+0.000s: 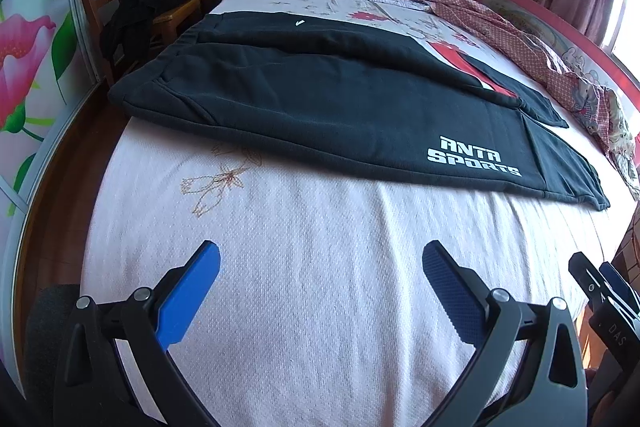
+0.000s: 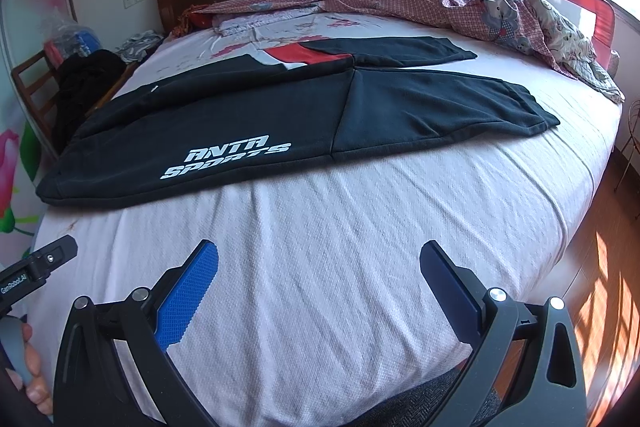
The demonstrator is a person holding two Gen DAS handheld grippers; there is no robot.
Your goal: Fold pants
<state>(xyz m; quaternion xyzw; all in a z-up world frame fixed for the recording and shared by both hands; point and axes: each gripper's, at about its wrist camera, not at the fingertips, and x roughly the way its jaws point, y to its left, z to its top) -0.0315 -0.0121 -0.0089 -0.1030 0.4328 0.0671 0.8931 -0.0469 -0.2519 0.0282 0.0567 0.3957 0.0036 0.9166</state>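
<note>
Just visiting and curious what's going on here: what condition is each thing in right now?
Pants: spread flat across the bed, legs apart, unfolded.
Left gripper: open, empty, above the sheet.
Right gripper: open, empty, above the sheet.
Quilt: crumpled along the far side.
Bed: sheet lightly wrinkled.
</note>
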